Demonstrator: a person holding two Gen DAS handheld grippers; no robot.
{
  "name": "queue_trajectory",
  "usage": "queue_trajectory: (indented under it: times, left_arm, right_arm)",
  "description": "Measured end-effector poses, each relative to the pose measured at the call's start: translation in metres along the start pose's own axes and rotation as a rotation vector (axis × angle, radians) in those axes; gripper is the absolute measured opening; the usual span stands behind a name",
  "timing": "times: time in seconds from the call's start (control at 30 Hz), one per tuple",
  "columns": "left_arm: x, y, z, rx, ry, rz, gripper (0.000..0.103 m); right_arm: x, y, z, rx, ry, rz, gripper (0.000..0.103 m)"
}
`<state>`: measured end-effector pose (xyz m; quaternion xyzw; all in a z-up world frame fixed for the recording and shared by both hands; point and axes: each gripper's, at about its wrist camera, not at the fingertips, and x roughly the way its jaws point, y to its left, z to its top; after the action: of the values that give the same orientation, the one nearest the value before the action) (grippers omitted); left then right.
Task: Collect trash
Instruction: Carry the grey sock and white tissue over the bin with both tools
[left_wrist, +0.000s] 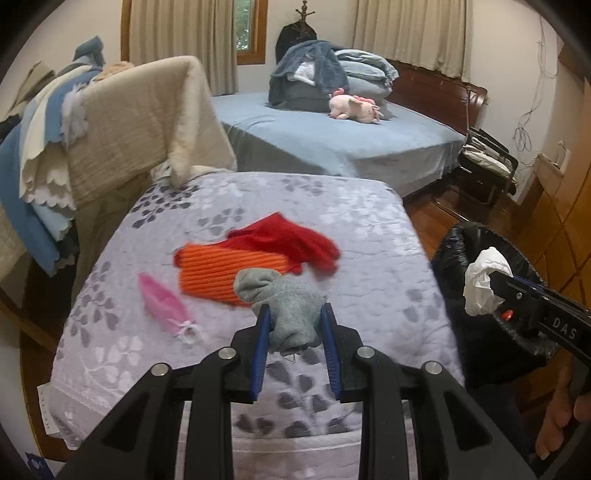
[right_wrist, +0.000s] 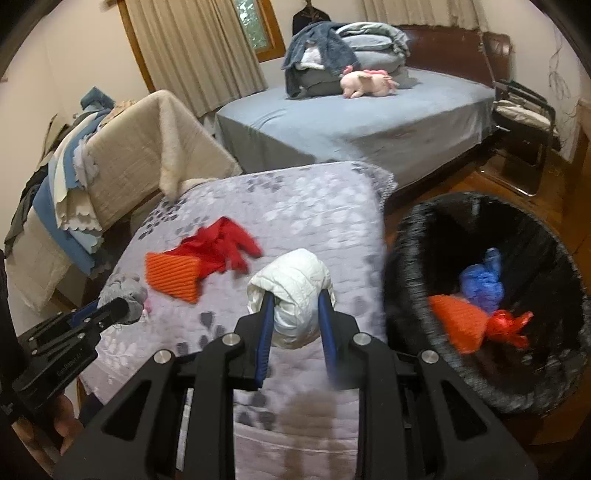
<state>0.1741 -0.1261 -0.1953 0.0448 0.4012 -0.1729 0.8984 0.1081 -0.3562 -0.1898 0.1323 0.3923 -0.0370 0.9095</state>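
Floral quilt (left_wrist: 369, 236) — bearing red cloth (left_wrist: 288, 240), orange knit (left_wrist: 218, 269), pink pouch (left_wrist: 162, 302).

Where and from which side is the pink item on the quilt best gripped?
Grip the pink item across its narrow waist, near the white bow, coming from above with jaws set across its long axis. It lies flat on the quilt, long and slim, clear of the orange cloth, so a side approach would likely just push it. Both grippers are full now.

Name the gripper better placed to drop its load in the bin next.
Right, probably. The right gripper holds the white wad beside the black bin; the left gripper, gripping a grey cloth, sits over the quilt, farther away.
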Motion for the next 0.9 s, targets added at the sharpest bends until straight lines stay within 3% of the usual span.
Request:
queue_trajectory:
  times: [0.5,0.9]
  left_arm:
    - [0.017,-0.13,0.032,0.1,-0.015,-0.104,0.027]
    - [0.053,-0.22,0.049,0.126,0.023,-0.167,0.027]
  right_arm:
    - [-0.029,-0.124,0.01,0.074,-0.008,-0.118,0.023]
    - [-0.021,-0.215,0.023,0.119,-0.005,-0.214,0.023]
